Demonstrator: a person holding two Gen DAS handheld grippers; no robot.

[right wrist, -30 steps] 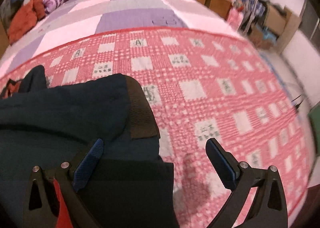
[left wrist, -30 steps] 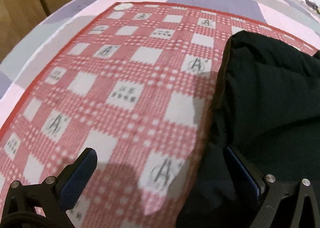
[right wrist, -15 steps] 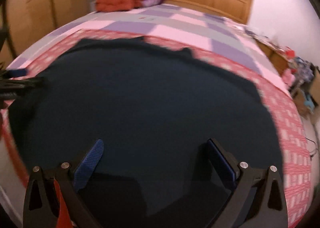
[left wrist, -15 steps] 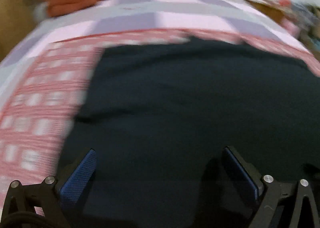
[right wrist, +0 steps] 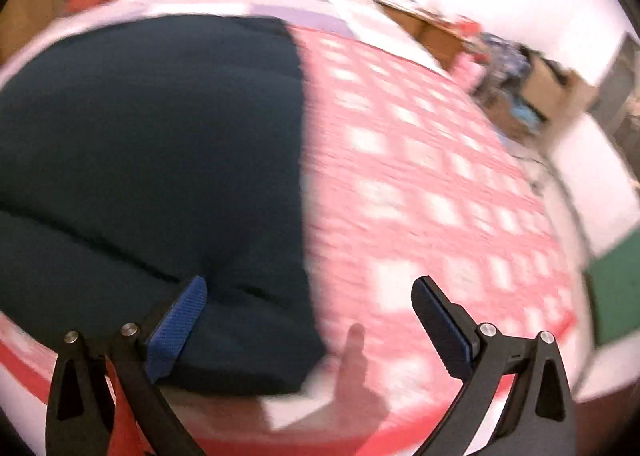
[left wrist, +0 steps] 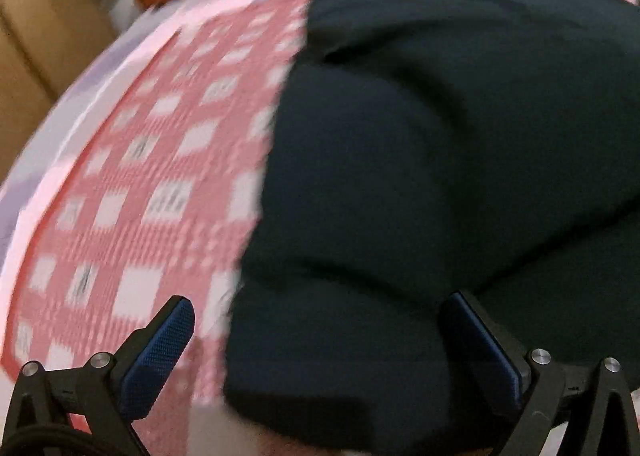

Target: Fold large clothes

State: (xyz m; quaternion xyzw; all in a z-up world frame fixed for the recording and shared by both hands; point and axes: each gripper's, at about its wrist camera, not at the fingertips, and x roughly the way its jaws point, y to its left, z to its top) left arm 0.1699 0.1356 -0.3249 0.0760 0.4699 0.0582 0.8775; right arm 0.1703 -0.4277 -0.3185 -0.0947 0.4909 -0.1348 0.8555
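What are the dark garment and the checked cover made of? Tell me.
Dark garment: seemingly thick, soft matte fabric, perhaps fleece or padded; it bulges in rounded folds without shine. Checked cover: apparently thin woven or printed cloth, lying flat; blur hides the weave.

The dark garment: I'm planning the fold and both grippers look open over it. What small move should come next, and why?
Probably lower each gripper and close on a near corner of the dark garment. The left gripper and right gripper both stand open, each straddling a side edge where the garment meets the red checked blanket, holding nothing. Blur hides detail.

Both wrist views low, close, sharing dark garment (left wrist: 440, 175).
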